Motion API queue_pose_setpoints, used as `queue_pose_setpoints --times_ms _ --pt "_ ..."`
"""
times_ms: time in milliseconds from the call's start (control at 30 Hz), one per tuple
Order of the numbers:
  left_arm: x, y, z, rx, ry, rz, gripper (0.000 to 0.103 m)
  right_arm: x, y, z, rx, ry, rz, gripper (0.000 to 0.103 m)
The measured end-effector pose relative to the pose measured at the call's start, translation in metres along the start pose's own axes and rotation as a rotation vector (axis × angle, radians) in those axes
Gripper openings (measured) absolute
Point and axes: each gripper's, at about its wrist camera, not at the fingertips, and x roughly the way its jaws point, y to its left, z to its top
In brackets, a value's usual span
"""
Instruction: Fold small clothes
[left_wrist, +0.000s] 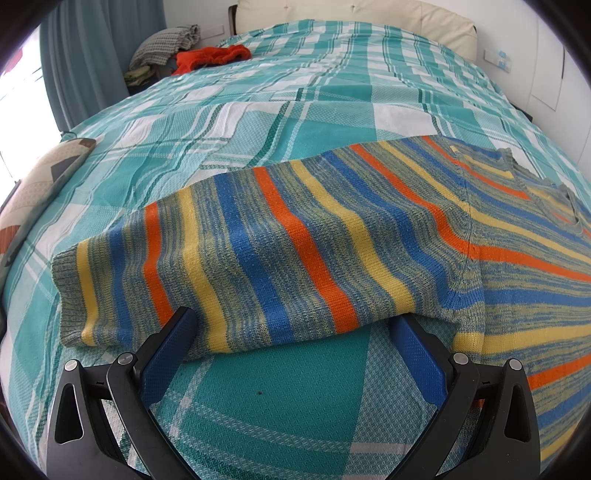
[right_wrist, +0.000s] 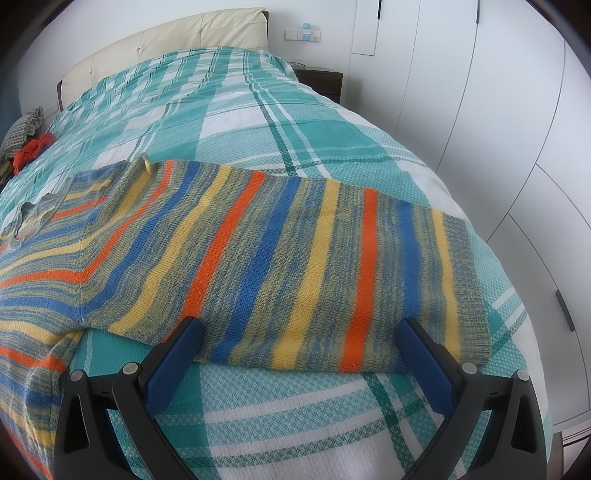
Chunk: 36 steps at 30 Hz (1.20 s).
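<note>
A striped knit sweater (left_wrist: 332, 236) in blue, orange, yellow and grey-green lies flat on the bed. Its left sleeve (left_wrist: 207, 273) stretches across the left wrist view, cuff at the left. My left gripper (left_wrist: 295, 325) is open, its blue fingertips at the sleeve's near edge, holding nothing. In the right wrist view the right sleeve (right_wrist: 332, 266) stretches across, cuff (right_wrist: 465, 284) at the right. My right gripper (right_wrist: 301, 332) is open, its fingertips at that sleeve's near edge, holding nothing. The neckline (right_wrist: 33, 210) shows at the left.
The bed has a teal and white plaid cover (left_wrist: 258, 110) and a cream headboard (right_wrist: 166, 40). A red garment (left_wrist: 210, 57) and a grey checked cloth (left_wrist: 166, 42) lie at the far left corner. White wardrobe doors (right_wrist: 498, 110) stand on the right. A patterned cushion (left_wrist: 33, 192) sits at the left.
</note>
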Motion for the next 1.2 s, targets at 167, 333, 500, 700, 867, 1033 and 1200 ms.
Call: queue_pose_setpoints --times_ms 167,333,500,700,867,1033,1200 --pt "0.0001 0.0001 0.0 0.0 0.0 0.0 0.103 0.0 0.0 0.0 0.0 0.0 0.0 0.103" --pt "0.0001 0.0001 0.0 0.0 0.0 0.0 0.103 0.0 0.0 0.0 0.0 0.0 0.0 0.103" --pt "0.0001 -0.0001 0.0 0.0 0.0 0.001 0.103 0.0 0.0 0.0001 0.0 0.0 0.0 0.103" --pt "0.0001 -0.0001 0.0 -0.001 0.0 0.001 0.103 0.0 0.0 0.0 0.0 0.0 0.0 0.103" --pt "0.0001 0.0 0.0001 0.0 0.0 0.003 0.103 0.0 0.0 0.0 0.0 0.0 0.0 0.103" --pt "0.0007 0.0013 0.0002 -0.002 0.001 0.002 0.103 -0.0001 0.0003 0.0 0.0 -0.002 -0.002 0.103" --pt "0.0007 0.0011 0.0002 -0.003 0.001 0.0 0.103 0.0003 0.0001 -0.0012 0.005 -0.001 0.004 0.103"
